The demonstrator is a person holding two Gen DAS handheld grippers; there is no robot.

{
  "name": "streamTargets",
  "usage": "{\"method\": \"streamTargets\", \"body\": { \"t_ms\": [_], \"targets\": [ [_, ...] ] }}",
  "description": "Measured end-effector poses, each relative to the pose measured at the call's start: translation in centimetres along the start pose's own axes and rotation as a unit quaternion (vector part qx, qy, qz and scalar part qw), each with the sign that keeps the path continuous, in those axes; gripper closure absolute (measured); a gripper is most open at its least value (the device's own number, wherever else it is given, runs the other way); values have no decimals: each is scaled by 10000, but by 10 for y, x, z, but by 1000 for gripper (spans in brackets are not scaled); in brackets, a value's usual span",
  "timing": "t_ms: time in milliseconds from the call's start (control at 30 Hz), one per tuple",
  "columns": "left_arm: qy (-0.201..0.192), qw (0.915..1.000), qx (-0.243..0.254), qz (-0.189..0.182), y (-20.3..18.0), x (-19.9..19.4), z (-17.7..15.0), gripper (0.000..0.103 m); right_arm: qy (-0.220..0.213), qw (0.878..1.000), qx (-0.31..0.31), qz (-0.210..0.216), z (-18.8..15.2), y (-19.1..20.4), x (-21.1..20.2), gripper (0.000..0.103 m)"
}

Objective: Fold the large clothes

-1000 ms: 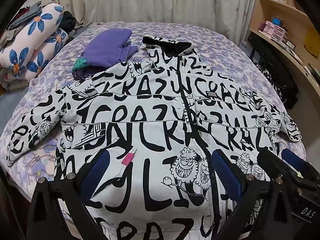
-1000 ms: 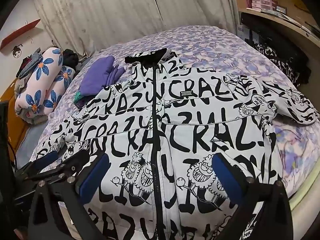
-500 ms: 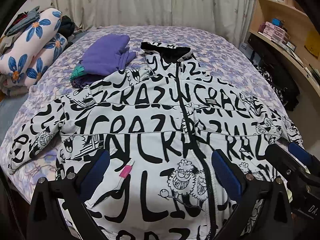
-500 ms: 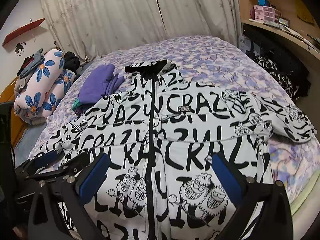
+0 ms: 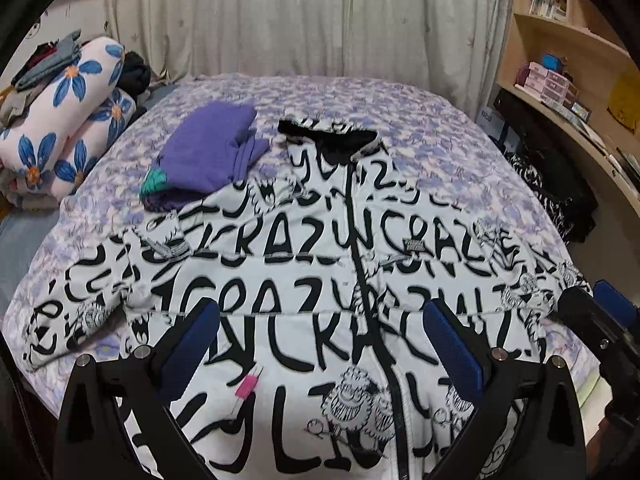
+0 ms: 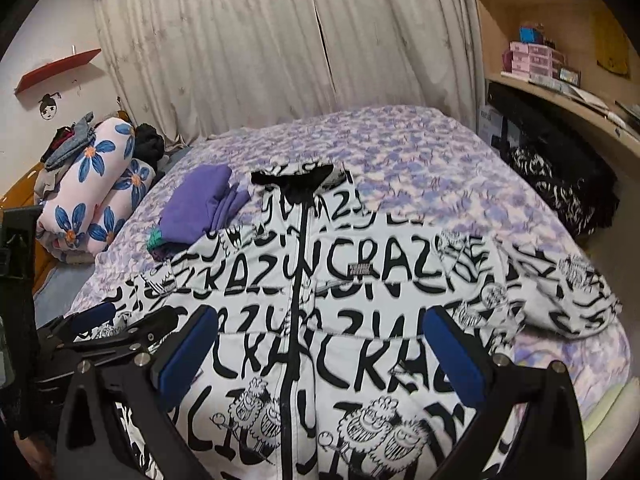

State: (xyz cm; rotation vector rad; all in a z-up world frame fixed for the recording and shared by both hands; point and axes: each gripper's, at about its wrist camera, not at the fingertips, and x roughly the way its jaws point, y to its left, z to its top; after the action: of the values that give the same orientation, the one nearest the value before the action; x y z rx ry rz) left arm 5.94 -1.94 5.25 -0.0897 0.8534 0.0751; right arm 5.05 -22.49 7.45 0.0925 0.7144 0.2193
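A large white jacket (image 5: 288, 288) with black "CRAZY" lettering lies front up on the bed, zipped, both sleeves spread out sideways; it also fills the right wrist view (image 6: 360, 320). My left gripper (image 5: 320, 344) is open and empty, held above the jacket's lower half. My right gripper (image 6: 320, 348) is open and empty too, above the lower front near the zip. Each gripper shows at the edge of the other's view: the right one (image 5: 600, 320), the left one (image 6: 108, 332).
A folded purple garment (image 5: 208, 152) lies on the bed (image 5: 400, 112) by the jacket's left shoulder. Rolled floral bedding (image 5: 60, 128) is stacked at the far left. A wooden desk and shelves (image 5: 560, 92) stand to the right, curtains behind.
Both grippers have risen and drawn back from the jacket, so more of the bed and room shows. The jacket has not moved. Both stay open.
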Motion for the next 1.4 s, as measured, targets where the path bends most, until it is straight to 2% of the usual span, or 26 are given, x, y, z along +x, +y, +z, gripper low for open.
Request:
{"method": "streamTargets", "body": {
  "t_ms": [367,533,667,767,967,1067,1133,1267,1400],
  "targets": [
    [-435,9986,262,-147,-33,-15,41,2,-610,9972,-287,-315,51,-21,-38,0],
    [-727,9960,488,-154,-62,-10,54,2,-688,9962,-196,-504,58,-46,-36,0],
    [-702,9954,488,-424,-82,8,59,2,-521,9961,31,-709,55,-79,-20,0],
    [-812,9946,445,-471,-99,26,59,2,-314,9955,273,-847,48,-109,-1,0],
    [-556,9961,517,-457,-139,96,51,2,149,9875,900,-1288,25,-186,40,0],
    [-419,9968,538,-421,-157,135,42,2,410,9771,1357,-1585,12,-237,60,0],
    [-312,9974,529,-384,-166,155,37,2,562,9650,1771,-1852,0,-279,70,0],
    [-105,9980,468,-408,-181,185,31,2,771,9411,2631,-1978,-25,-348,78,0],
    [-105,9978,514,-397,-193,197,30,2,830,9026,3803,-1838,-54,-404,73,1]
  ]
}}
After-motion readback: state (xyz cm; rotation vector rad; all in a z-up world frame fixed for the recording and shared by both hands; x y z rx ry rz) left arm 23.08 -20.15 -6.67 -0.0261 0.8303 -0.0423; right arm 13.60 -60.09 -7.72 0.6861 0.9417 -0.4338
